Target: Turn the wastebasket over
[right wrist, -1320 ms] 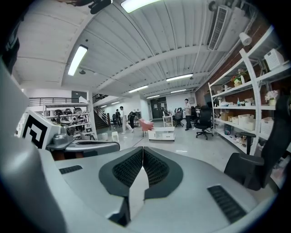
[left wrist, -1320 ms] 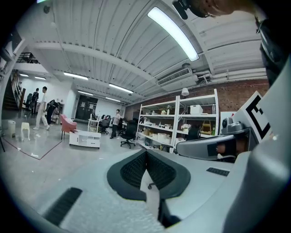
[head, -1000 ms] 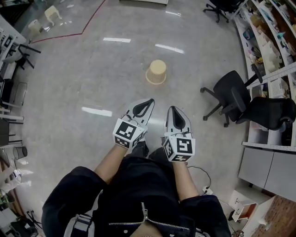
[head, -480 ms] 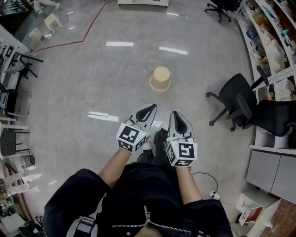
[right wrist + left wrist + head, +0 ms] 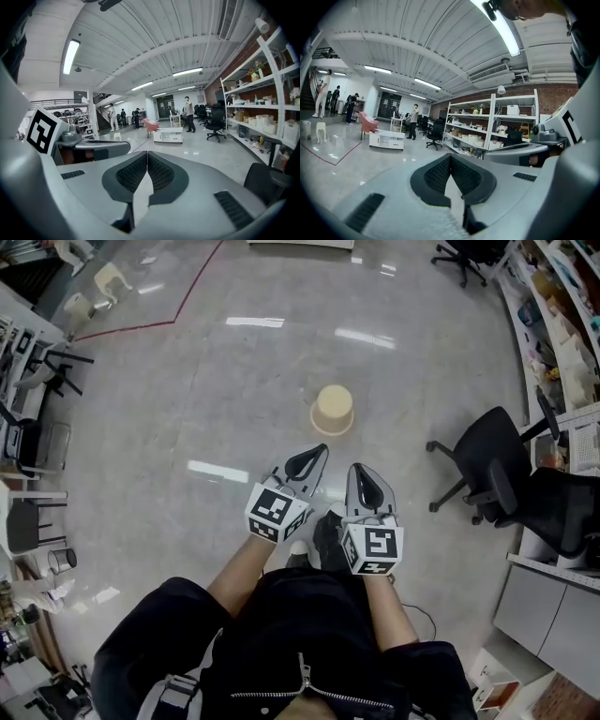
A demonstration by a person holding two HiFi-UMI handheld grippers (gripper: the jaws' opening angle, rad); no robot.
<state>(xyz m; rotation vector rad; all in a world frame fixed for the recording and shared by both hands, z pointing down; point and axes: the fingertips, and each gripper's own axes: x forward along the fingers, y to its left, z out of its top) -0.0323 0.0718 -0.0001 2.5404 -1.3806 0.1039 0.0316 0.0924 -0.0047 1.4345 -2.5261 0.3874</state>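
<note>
Wastebasket (image 5: 333, 410) on open floor, both grippers closed and empty

The wastebasket stood on the grey floor (image 5: 187, 399), narrower end up and wider rim down, with bare floor all round it. The nearest obstacle was a black office chair (image 5: 483, 465) to its right, well apart from it. A red floor line (image 5: 141, 324) ran far off at upper left. The left gripper (image 5: 321, 449) and right gripper (image 5: 355, 468) were held side by side, tips toward the basket but short of it. Each gripper view showed jaws pressed together with nothing between them. Compared with one second earlier, the basket sat lower in the head view and nearer the tips. The jaws were unchanged.
</note>
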